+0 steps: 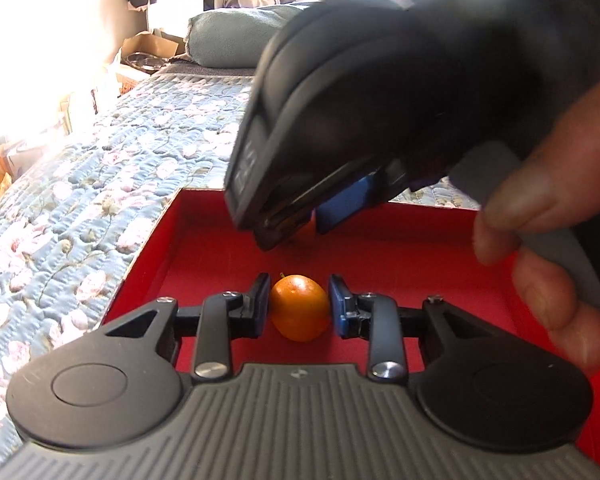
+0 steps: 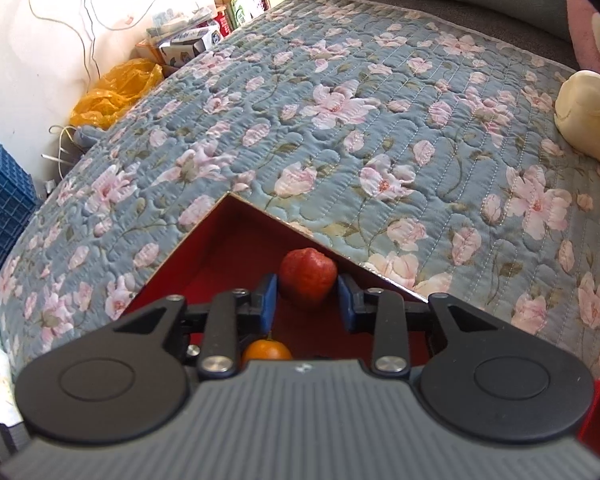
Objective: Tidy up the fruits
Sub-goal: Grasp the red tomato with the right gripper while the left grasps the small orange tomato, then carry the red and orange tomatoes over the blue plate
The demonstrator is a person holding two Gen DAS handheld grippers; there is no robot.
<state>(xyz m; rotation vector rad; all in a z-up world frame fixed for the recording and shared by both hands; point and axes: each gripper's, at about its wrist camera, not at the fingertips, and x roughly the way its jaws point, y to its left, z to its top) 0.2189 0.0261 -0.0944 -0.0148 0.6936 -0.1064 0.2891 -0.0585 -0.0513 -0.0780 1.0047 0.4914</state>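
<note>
A red box (image 1: pixel 380 240) lies on a floral bedspread. In the left wrist view my left gripper (image 1: pixel 299 306) has its blue pads on both sides of a small orange (image 1: pixel 299 307) over the box floor. The right gripper's body (image 1: pixel 340 120) hangs over the box's far side. In the right wrist view my right gripper (image 2: pixel 307 297) holds a red apple (image 2: pixel 308 276) between its pads in the box's far corner (image 2: pixel 236 240). The orange (image 2: pixel 266 350) shows below it.
The quilted blue floral bedspread (image 2: pixel 340 120) surrounds the box. A pale cream bundle (image 2: pixel 588 116) lies at the right. A blue crate (image 2: pixel 4 200), a yellow bag (image 2: pixel 112 92) and cardboard boxes stand beside the bed. A folded blue blanket (image 1: pixel 228 40) lies far back.
</note>
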